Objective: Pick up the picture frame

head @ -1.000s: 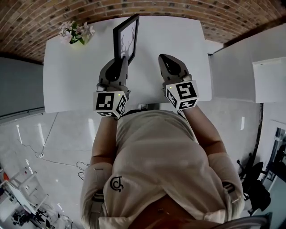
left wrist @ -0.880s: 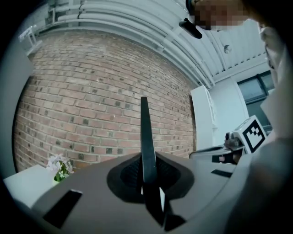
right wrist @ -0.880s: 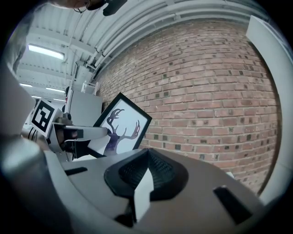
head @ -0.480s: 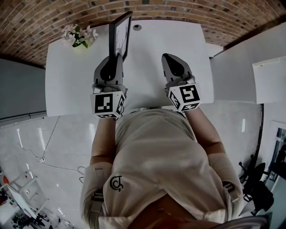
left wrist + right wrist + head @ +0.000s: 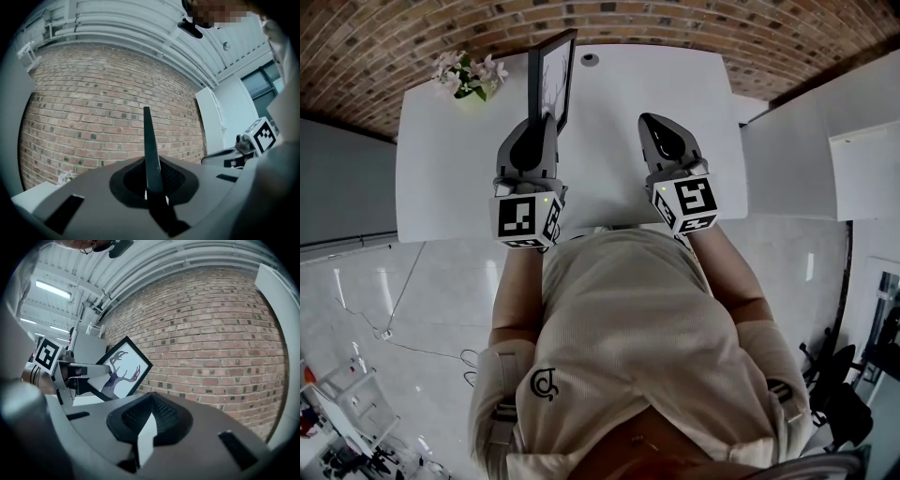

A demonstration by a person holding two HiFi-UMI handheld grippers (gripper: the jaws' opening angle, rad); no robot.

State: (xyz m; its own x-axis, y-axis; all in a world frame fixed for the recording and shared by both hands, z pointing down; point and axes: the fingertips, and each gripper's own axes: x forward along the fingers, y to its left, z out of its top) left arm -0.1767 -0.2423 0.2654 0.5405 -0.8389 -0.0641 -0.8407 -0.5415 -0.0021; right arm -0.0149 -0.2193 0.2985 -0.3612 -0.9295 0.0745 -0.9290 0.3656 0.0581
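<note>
The left hand-held gripper [image 5: 546,122] pinches the near edge of the black picture frame [image 5: 551,73]. The frame juts straight ahead of it, upright on edge, over the white worktop [image 5: 619,84]. The right hand-held gripper [image 5: 651,120], pressed together and empty, sits alongside, apart from the frame.

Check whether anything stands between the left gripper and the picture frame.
Nothing visible does. The left gripper is shut on the picture frame, whose thin black edge rises between its jaws in the left gripper view. The right gripper is shut on nothing, off to the frame's side over the white table.
</note>
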